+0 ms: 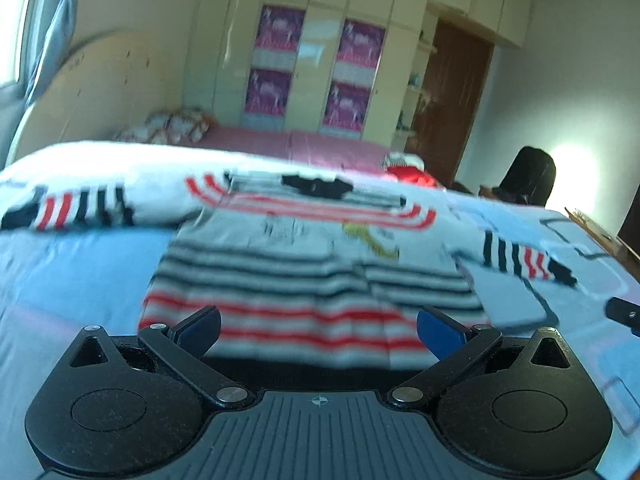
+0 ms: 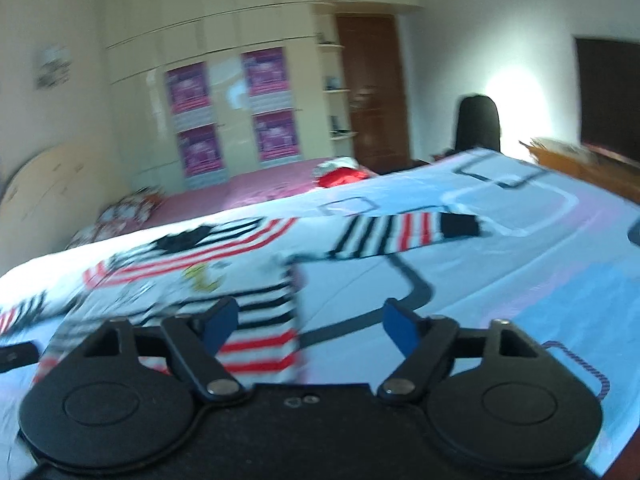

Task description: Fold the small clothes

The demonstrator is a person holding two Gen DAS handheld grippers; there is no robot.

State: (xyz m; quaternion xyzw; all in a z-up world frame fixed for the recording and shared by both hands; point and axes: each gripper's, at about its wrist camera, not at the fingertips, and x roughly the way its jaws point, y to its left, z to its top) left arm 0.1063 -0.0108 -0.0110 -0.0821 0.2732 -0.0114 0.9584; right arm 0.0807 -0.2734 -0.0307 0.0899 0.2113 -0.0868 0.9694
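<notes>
A small white long-sleeved top [image 1: 312, 264] with black and red stripes lies spread flat on a light blue sheet [image 1: 72, 272], collar far, hem near. My left gripper [image 1: 318, 330] is open and empty just at the middle of its hem. In the right wrist view the top [image 2: 192, 276] lies left of centre with its right sleeve [image 2: 404, 234] stretched out. My right gripper [image 2: 310, 326] is open and empty over the hem's right corner. The right gripper's tip [image 1: 622, 314] shows at the left view's right edge.
The blue sheet [image 2: 500, 280] has a pattern of dark outlined squares. Behind it lie a pink bed [image 1: 304, 144], patterned pillows [image 1: 168, 128] and red cloth [image 1: 412, 174]. A wardrobe [image 1: 312, 68], a brown door [image 1: 452, 96] and a black chair [image 1: 528, 176] stand beyond.
</notes>
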